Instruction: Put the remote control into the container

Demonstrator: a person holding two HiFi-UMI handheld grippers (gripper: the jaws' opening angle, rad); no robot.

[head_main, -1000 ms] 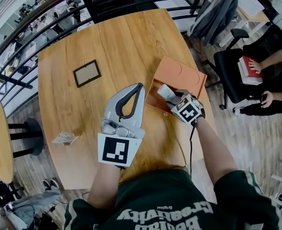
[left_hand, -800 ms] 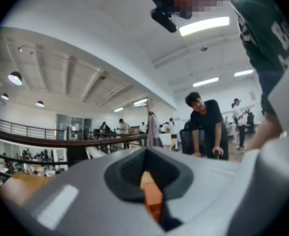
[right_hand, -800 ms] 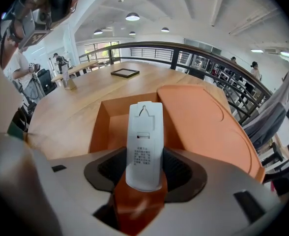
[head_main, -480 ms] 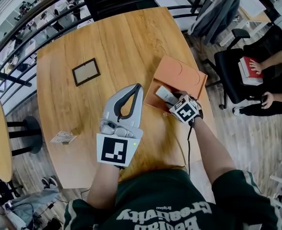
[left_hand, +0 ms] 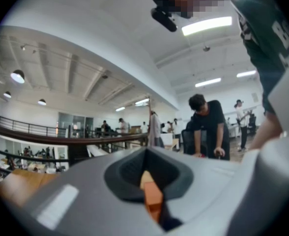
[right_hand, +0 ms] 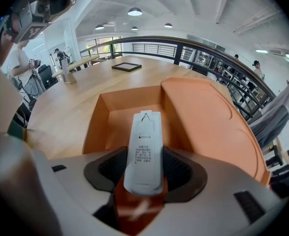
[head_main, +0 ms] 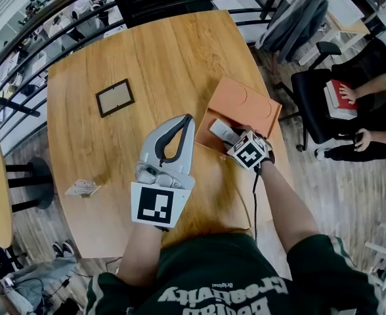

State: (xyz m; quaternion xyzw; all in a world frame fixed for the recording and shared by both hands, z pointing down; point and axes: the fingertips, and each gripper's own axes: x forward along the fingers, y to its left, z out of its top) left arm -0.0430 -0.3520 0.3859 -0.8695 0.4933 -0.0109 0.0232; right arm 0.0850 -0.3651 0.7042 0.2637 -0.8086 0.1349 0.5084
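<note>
1. Remote control (right_hand: 144, 151) was clamped lengthwise between the jaws of the right gripper (head_main: 234, 142), label side up, its far end reaching over the open container (right_hand: 93, 127).
2. Right gripper was tilted steeply downward, judged so that the remote could be lowered inside rather than dropped.
3. Left gripper (head_main: 187, 121) was held level above the table (head_main: 160, 58), jaws closed on nothing, apparently parked clear of the work.

The left gripper (head_main: 189, 121) is held level above the table (head_main: 160, 51), toward its near edge, with the jaws closed together and nothing between them. The right gripper (head_main: 232, 138) is tilted steeply downward by the table's right edge, with its jaws clamped on the sides of the remote control (right_hand: 144, 151). Both forearms are extended forward from the torso.
</note>
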